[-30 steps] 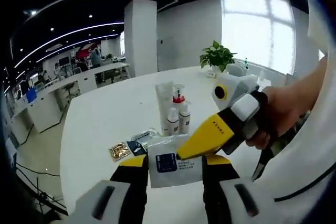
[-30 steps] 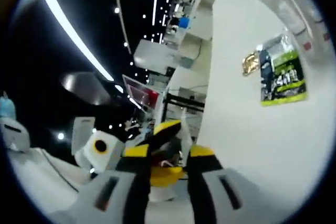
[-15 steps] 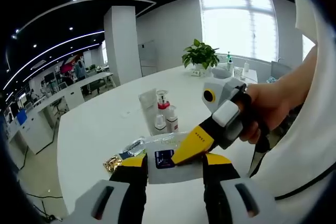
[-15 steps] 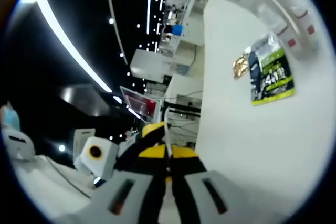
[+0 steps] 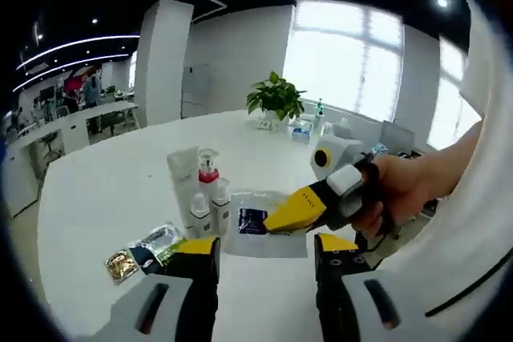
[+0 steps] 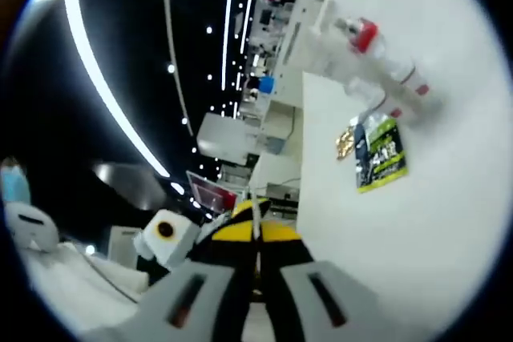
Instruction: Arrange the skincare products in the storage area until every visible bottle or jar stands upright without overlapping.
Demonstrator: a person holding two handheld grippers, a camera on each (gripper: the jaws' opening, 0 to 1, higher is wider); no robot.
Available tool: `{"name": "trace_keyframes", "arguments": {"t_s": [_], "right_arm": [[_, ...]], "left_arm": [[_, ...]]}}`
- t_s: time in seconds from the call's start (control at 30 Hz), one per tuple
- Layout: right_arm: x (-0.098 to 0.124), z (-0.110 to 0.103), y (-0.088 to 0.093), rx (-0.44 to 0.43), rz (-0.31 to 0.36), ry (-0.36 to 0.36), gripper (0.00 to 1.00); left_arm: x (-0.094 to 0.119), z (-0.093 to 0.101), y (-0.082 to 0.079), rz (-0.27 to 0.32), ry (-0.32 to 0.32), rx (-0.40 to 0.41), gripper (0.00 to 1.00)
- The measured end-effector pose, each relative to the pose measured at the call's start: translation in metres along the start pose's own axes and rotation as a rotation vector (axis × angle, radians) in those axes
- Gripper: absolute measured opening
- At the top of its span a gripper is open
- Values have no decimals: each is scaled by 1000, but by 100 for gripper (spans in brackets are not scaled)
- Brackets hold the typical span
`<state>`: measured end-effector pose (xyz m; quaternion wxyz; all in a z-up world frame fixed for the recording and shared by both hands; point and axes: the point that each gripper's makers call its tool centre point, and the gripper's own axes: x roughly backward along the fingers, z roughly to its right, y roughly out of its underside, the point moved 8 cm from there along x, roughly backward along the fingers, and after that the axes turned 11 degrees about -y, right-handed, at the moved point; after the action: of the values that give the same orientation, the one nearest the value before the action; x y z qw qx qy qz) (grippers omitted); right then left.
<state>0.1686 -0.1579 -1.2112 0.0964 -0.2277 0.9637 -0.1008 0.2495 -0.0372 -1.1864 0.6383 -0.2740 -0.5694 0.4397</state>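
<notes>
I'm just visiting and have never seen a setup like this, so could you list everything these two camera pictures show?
Table: one, white, under everything.
Tube: one, white, standing at the back of the bottle cluster.
Pump bottle: one, clear with a red collar, beside the tube.
Small bottles: two, white, in front of the tube.
White sachet: one, with a dark blue square, held at the right gripper's tip.
Sachets: a few, gold, dark and green, lying flat left of the bottles.
Potted plant: one, green, far end of the table.
Left gripper: yellow-tipped jaws apart.
Right gripper: yellow jaws closed on the white sachet.
Hand: one, holding the right gripper.
</notes>
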Motion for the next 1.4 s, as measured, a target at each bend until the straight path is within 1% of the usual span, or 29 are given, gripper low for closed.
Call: {"name": "trace_keyframes", "arguments": {"t_s": [0.03,0.07,0.1,0.13,0.17,0.23,0.27,0.33,0.37,0.4,0.43,0.47,0.5,0.53,0.6,0.63,0.67,0.7,0.73,0.77,0.8,0.83,0.87,0.93,0.97,1.03,1.1,1.33,1.4], "right_arm": [[8,-5,-3,32,29,-12,0],[10,-5,-3,36,38,-12,0],[17,-8,-3,38,56,-18,0],[20,-8,-3,38,65,-19,0],[29,-10,-1,30,90,-22,0],[35,-13,0,42,101,-33,0],[39,-15,0,50,110,-42,0],[42,-19,2,54,118,-56,0],[43,-20,3,60,117,-62,0],[43,-22,4,69,105,-67,0],[42,-22,5,75,97,-70,0],[41,-24,7,89,72,-79,0],[41,-25,7,87,70,-84,0],[40,-26,7,86,68,-89,0],[37,-31,12,117,29,-85,0],[36,-31,16,123,5,-80,0],[36,-31,18,125,17,-77,1],[36,-29,20,121,15,-76,2],[35,-29,20,119,16,-75,2],[32,-26,22,121,35,-78,4],[31,-24,22,120,48,-71,6],[30,-23,22,119,52,-67,7],[25,-21,22,101,40,-64,6],[20,-23,20,95,39,-65,5],[16,-28,18,118,26,-81,4],[14,-29,14,119,35,-83,2],[11,-27,12,111,28,-89,1],[-3,-22,3,83,19,-107,0],[-10,-20,1,55,0,-100,0]], "left_arm": [[-2,1,-4,27,47,30,50],[-3,1,-5,39,55,45,50],[-4,1,-6,54,85,102,50],[-5,2,-6,53,96,123,50],[-8,4,-8,47,137,222,50],[-12,7,-12,60,193,279,50],[-16,11,-17,71,273,364,50],[-21,14,-22,40,363,469,49],[-24,14,-25,18,414,525,46],[-26,14,-27,30,436,556,41],[-28,14,-29,37,473,572,34],[-28,14,-29,35,489,575,22],[-28,14,-28,32,494,580,19],[-30,12,-24,9,458,594,18],[-27,16,-19,-10,484,587,6],[-24,18,-16,-15,503,609,6],[-22,18,-14,-20,502,657,3],[-18,17,-12,-21,519,687,1],[-18,17,-12,-15,520,689,1],[-15,14,-9,6,485,708,1],[-14,12,-9,43,461,716,0],[-13,11,-9,66,448,733,0],[-11,4,-10,108,416,819,0],[-8,-3,-10,142,387,919,0],[-4,-7,-11,196,381,960,0],[-1,-8,-9,192,368,943,0],[3,-9,-7,202,335,926,0],[23,-13,8,230,289,956,1],[29,-16,16,212,261,974,1]]}}
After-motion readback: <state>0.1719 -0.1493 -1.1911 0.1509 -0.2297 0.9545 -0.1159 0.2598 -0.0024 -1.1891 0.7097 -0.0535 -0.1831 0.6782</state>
